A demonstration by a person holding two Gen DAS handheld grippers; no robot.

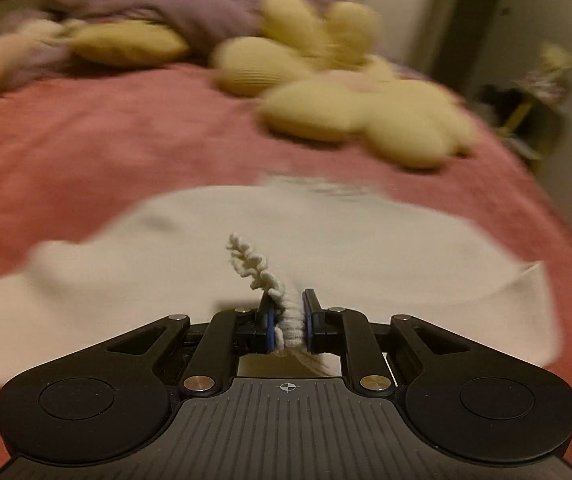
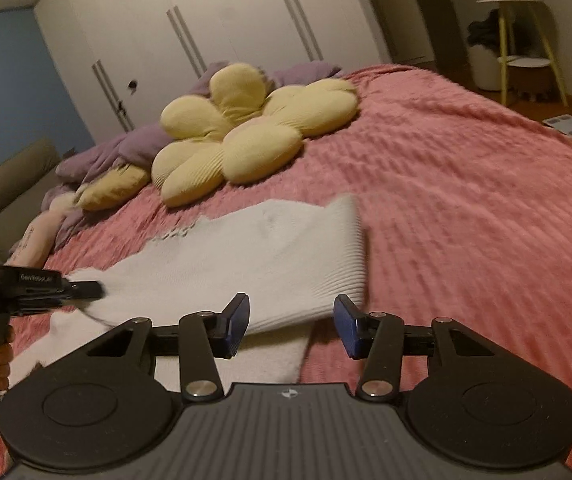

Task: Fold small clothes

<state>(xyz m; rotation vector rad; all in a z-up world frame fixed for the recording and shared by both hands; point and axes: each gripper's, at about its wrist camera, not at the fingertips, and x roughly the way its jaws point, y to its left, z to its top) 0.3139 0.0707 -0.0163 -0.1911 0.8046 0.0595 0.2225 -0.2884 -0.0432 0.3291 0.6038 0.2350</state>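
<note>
A white knitted garment (image 1: 326,240) (image 2: 253,256) lies spread on the pink bedspread (image 2: 466,220). My left gripper (image 1: 288,320) is shut on a bunched, ribbed edge of it, and a crinkled tuft of knit sticks up from between the blue pads. Seen from the right wrist, the left gripper (image 2: 85,290) grips the garment's left side, with a hand on its handle. My right gripper (image 2: 292,326) stands open just above the garment's near right edge, with cloth lying in the gap but neither pad pressing on it.
A yellow flower-shaped cushion (image 2: 245,132) and purple bedding (image 2: 125,148) lie at the far side of the bed. White wardrobe doors (image 2: 205,20) stand behind. A yellow side table (image 2: 526,40) and a floor scale (image 2: 570,126) are off to the right.
</note>
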